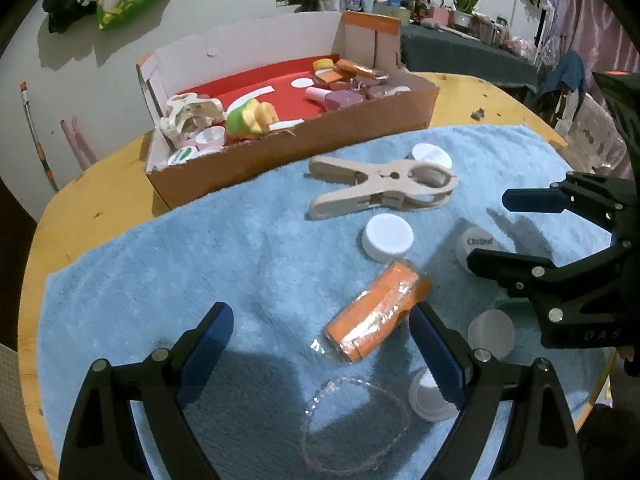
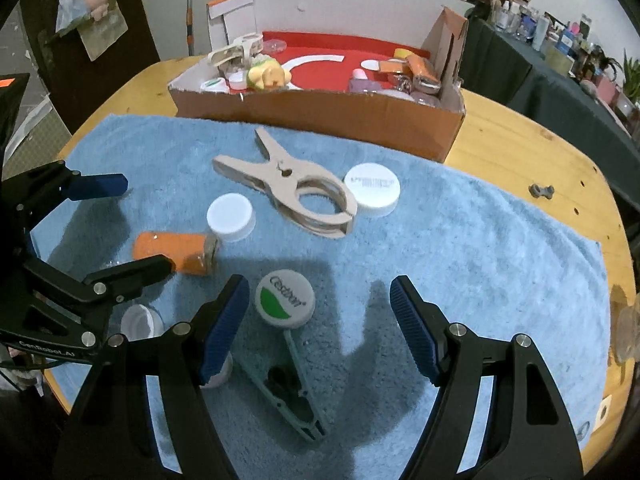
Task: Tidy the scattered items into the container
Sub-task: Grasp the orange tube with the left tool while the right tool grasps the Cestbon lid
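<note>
On the blue towel (image 1: 180, 264) lie a large beige clamp (image 1: 380, 188), a wrapped orange roll (image 1: 376, 316), white lids (image 1: 387, 238) and a clear plastic dish (image 1: 356, 424). My left gripper (image 1: 320, 344) hovers open over the towel, with the orange roll just ahead of its right finger. My right gripper (image 2: 318, 320) is open above a green-and-white lid (image 2: 285, 299) and a teal clip (image 2: 286, 392). The cardboard box (image 1: 288, 148) with a red floor stands at the back and holds several items. Each gripper shows in the other's view.
The round wooden table (image 2: 520, 140) carries the towel and box. A small grey piece (image 2: 541, 191) lies on bare wood right of the towel. A cluttered dark table (image 1: 460, 52) stands behind. Another white lid (image 2: 372, 188) sits by the clamp's jaws.
</note>
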`<action>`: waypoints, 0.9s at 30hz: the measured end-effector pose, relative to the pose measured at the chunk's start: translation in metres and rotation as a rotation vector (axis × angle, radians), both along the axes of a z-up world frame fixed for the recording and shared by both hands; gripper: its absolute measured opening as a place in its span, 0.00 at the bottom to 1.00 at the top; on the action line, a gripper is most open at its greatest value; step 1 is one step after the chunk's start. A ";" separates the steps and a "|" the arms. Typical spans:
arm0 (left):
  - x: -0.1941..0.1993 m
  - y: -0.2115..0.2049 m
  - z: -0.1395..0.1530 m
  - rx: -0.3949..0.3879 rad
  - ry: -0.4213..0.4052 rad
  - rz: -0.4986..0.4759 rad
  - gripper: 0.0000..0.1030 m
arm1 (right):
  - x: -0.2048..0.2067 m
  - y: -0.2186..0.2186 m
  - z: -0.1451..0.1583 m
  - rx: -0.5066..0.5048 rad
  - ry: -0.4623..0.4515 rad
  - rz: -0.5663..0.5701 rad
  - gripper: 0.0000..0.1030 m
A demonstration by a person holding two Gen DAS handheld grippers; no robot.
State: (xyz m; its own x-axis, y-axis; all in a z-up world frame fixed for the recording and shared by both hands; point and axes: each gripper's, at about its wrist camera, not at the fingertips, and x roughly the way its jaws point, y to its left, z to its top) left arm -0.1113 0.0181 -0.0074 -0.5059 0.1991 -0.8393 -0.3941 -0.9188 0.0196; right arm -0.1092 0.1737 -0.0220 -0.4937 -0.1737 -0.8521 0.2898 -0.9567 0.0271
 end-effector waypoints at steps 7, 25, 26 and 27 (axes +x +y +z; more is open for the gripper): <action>0.000 0.001 -0.002 0.004 -0.004 -0.001 0.89 | 0.001 0.001 -0.004 -0.007 -0.009 -0.003 0.70; 0.005 0.000 -0.005 0.043 -0.008 -0.011 0.89 | 0.004 -0.003 -0.010 -0.029 -0.015 0.012 0.70; 0.005 0.000 -0.005 0.042 -0.007 -0.015 0.89 | 0.004 -0.003 -0.011 -0.030 -0.014 0.013 0.70; 0.006 0.001 -0.006 0.041 -0.006 -0.015 0.89 | 0.005 -0.003 -0.010 -0.030 -0.012 0.014 0.70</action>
State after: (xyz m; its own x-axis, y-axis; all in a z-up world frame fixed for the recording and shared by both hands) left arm -0.1057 0.0189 -0.0130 -0.4973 0.2411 -0.8334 -0.4083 -0.9126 -0.0205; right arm -0.1045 0.1707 -0.0325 -0.4811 -0.2057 -0.8522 0.3024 -0.9514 0.0590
